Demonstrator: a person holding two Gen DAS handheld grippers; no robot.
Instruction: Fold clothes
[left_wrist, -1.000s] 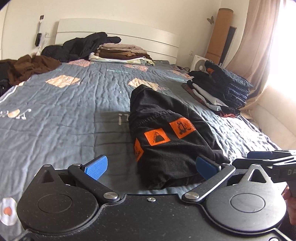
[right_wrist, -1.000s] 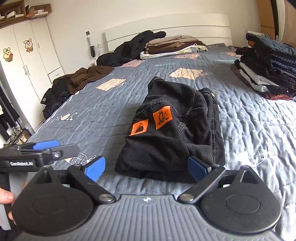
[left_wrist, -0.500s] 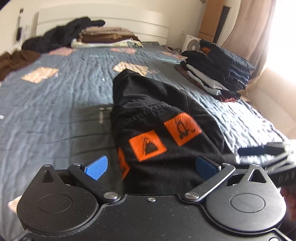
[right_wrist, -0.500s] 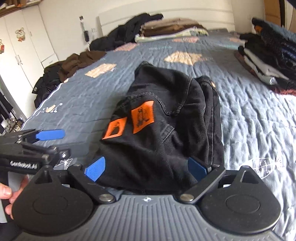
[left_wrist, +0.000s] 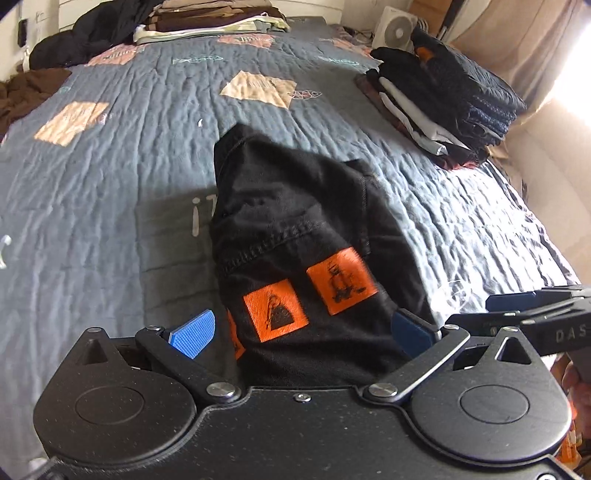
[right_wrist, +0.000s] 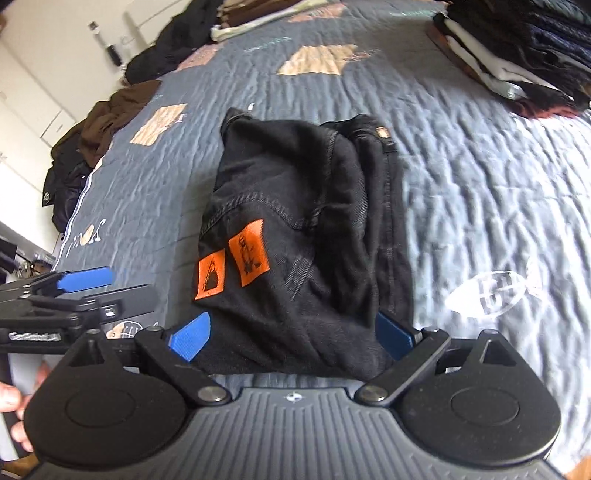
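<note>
Grey quilted bed (left_wrist: 110, 192) fills both views, with stacks of folded clothes (left_wrist: 443, 96) off to the right side and a loose dark heap near the headboard. Both pairs of tongs have dropped in close over the last second: the folded black jeans (left_wrist: 303, 229) with the orange patches (right_wrist: 231, 264) now loom far larger than a moment ago. That reads as the approach to a grasp, probably to lift the finished bundle toward a stack. The left tongs (left_wrist: 301, 330) stand spread wide, blue pads either side of the near edge of the jeans, not yet pinching. The right tongs (right_wrist: 291, 334) are spread too, straddling the same near edge, just beside the left ones.
</note>
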